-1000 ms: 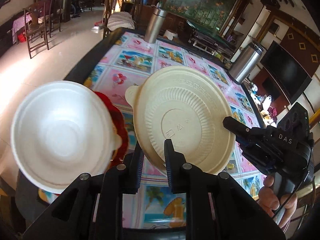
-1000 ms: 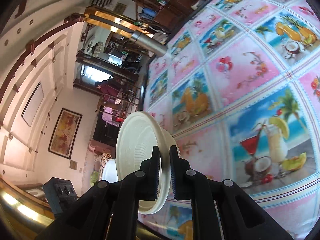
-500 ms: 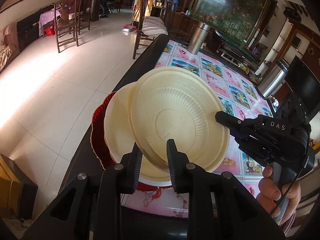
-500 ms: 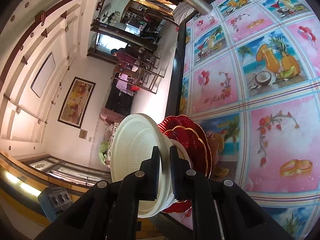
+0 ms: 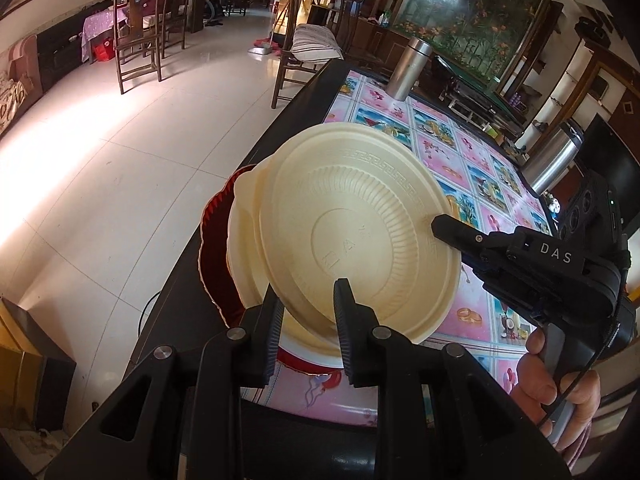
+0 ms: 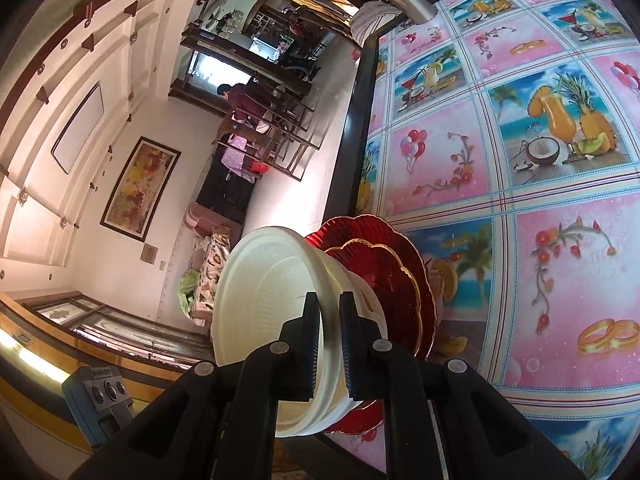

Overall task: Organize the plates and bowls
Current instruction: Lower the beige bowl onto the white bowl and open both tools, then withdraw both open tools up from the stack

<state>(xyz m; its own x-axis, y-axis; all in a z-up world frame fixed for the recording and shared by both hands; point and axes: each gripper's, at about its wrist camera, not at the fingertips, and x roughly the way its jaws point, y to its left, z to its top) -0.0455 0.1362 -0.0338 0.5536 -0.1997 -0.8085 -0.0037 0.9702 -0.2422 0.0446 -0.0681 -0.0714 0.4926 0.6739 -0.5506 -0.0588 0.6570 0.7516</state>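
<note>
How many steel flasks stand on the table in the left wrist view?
2. One steel flask stands at the table's far end; the other stands nearer along the right edge, just behind the right gripper's body. More could be hidden behind that.

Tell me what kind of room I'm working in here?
Most likely a home living and dining room: a table under a patterned cloth, wooden dining chairs on a tiled floor, a TV and a framed painting on the wall.
</note>
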